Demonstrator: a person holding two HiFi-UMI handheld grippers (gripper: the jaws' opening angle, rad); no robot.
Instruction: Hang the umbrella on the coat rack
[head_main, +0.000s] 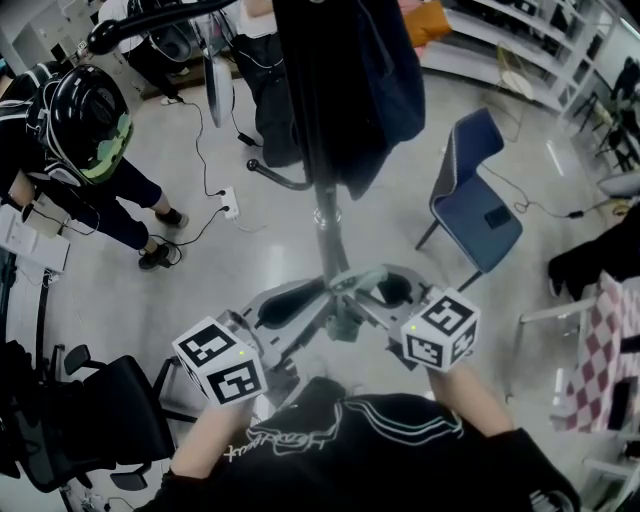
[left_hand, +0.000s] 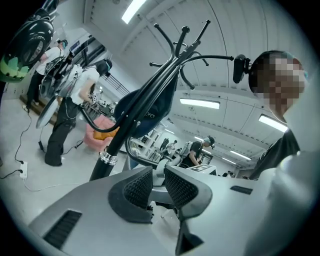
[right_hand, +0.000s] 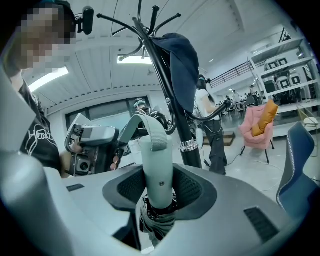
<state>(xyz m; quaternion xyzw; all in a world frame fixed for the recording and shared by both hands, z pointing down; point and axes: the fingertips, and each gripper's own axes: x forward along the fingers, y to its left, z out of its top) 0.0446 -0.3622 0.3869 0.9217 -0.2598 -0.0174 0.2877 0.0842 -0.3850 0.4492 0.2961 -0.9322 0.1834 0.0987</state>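
Note:
A folded umbrella's pale grey handle (right_hand: 159, 170) stands upright between the pads of my right gripper (right_hand: 160, 187), which is shut on it. The dark folded canopy (right_hand: 157, 225) hangs below the jaws. The handle's grey strap (right_hand: 150, 125) loops up and left to my left gripper (right_hand: 95, 147), whose nearly closed jaws appear to pinch it. The left gripper (left_hand: 157, 187) faces the right one, and both sit low near the coat rack's foot in the head view. The black coat rack pole (head_main: 325, 150) rises just ahead, with a dark coat (head_main: 350, 90) on it and bare hooks (right_hand: 150, 20) at the top.
A blue chair (head_main: 478, 200) stands right of the rack. A person in a black helmet (head_main: 85, 130) is at the far left, by a power strip with cables (head_main: 228, 205). A black office chair (head_main: 90, 420) is near my left elbow. A pink armchair (right_hand: 257, 127) stands beyond.

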